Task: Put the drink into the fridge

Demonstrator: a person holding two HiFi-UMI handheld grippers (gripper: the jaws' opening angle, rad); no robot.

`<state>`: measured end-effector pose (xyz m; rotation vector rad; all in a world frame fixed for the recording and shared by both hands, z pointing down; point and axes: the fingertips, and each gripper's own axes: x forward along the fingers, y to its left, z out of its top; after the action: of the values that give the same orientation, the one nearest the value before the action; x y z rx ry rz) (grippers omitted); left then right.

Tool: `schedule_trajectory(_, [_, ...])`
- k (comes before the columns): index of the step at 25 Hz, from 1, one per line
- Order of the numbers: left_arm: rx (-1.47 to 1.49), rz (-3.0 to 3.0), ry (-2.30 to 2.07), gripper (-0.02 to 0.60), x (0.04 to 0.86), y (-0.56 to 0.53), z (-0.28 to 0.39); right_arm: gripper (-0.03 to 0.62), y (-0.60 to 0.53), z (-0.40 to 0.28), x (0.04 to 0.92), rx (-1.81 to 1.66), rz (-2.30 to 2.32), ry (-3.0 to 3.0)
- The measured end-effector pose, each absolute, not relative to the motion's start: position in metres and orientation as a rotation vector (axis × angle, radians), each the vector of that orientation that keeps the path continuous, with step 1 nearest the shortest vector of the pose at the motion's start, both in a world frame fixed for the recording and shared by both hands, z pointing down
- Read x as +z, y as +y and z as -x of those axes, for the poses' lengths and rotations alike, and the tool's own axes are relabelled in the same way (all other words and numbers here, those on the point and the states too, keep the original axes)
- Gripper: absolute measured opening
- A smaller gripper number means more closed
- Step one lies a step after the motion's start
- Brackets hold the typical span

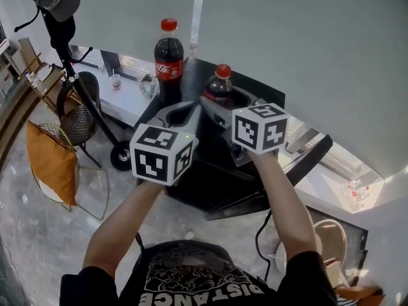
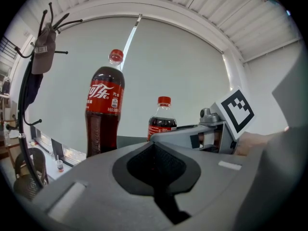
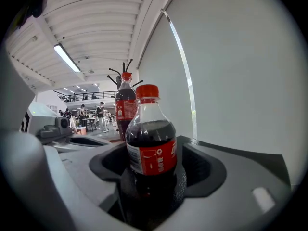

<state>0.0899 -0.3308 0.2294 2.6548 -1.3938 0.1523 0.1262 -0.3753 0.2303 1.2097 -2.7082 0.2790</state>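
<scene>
A small cola bottle [image 3: 150,148] is being flanked, untouched, by the right gripper's [image 3: 159,172] wide-open jaws atop a black cabinet [image 1: 210,177]; the left gripper's [image 2: 156,165] jaws are being held closed, empty, near a taller cola bottle [image 2: 103,109].

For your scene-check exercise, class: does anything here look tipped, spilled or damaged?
Nothing stands out. The tall cola bottle and the small cola bottle both stand upright and capped, with no spill visible.
</scene>
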Motion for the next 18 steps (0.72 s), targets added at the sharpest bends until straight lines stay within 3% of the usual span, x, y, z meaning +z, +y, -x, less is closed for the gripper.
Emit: schedule_trajectory(18, [0.158,-2.685,-1.32,0.003,0.231,-0.32,-0.08,0.318,-0.366,-0.124,0.223,0.301,-1.319,-2.671])
